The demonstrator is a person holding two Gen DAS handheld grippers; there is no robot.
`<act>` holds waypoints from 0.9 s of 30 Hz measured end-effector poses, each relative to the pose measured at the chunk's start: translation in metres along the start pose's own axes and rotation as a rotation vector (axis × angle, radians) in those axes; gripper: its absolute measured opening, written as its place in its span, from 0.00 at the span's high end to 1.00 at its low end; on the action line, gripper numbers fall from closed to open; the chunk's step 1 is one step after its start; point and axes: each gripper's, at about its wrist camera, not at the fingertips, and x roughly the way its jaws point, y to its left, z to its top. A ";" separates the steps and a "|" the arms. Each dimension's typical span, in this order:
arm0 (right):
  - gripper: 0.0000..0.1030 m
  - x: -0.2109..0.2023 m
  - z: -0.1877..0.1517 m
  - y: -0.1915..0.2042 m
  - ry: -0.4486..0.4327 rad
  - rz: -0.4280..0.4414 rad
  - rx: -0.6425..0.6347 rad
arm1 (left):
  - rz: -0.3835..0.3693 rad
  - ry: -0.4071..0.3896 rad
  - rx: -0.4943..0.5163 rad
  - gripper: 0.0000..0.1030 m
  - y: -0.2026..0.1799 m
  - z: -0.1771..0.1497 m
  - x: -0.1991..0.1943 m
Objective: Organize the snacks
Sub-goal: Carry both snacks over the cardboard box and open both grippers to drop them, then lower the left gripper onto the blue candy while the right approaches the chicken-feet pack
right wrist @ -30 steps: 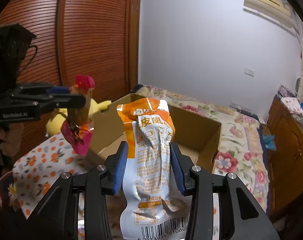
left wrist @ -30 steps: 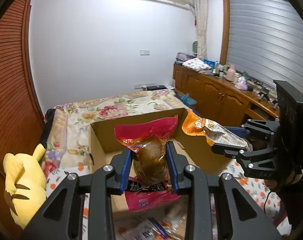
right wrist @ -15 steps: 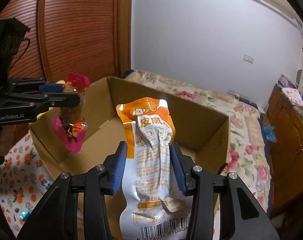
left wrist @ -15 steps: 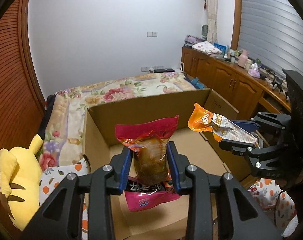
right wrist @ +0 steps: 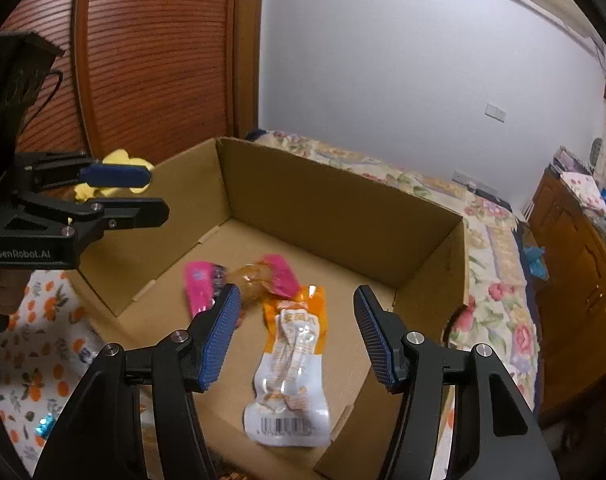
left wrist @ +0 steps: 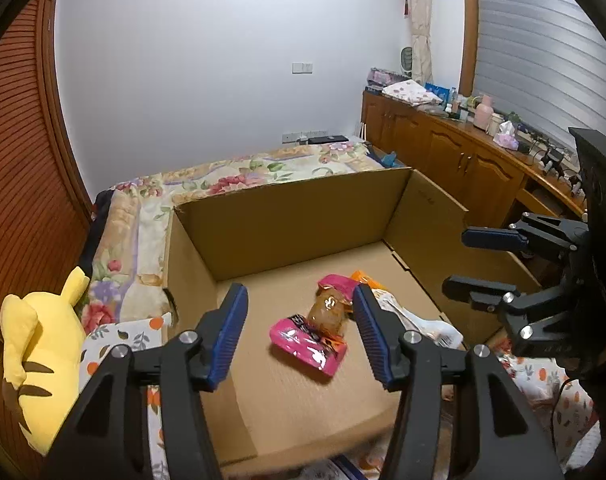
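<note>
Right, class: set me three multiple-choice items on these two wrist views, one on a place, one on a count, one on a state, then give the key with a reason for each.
1. Where does the pink snack packet lie?
A. on the floor of the cardboard box
B. on the bed
C. between the left gripper's pads

2. How many snack packets lie in the box?
A. none
B. two
C. five

3. What is the right gripper holding?
A. the orange and white packet
B. a plush toy
C. nothing

Key: 1 A, it rests flat on the cardboard below the left gripper. 2 B, the pink one and the orange and white one lie side by side. 3 C, its jaws are opening, clear of the packet below.
</note>
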 end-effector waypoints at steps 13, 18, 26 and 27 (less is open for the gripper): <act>0.41 -0.093 -0.042 0.017 -0.059 0.000 0.060 | -0.049 -0.068 0.027 0.30 -0.030 -0.046 -0.080; 0.40 -0.108 -0.074 0.021 -0.033 -0.028 0.088 | -0.078 -0.064 0.039 0.30 -0.041 -0.079 -0.096; 0.40 -0.104 -0.133 0.028 0.056 -0.055 0.151 | -0.123 0.001 0.033 0.30 -0.048 -0.131 -0.092; 0.40 -0.101 -0.140 0.028 0.071 -0.058 0.159 | -0.124 0.012 0.034 0.30 -0.049 -0.137 -0.091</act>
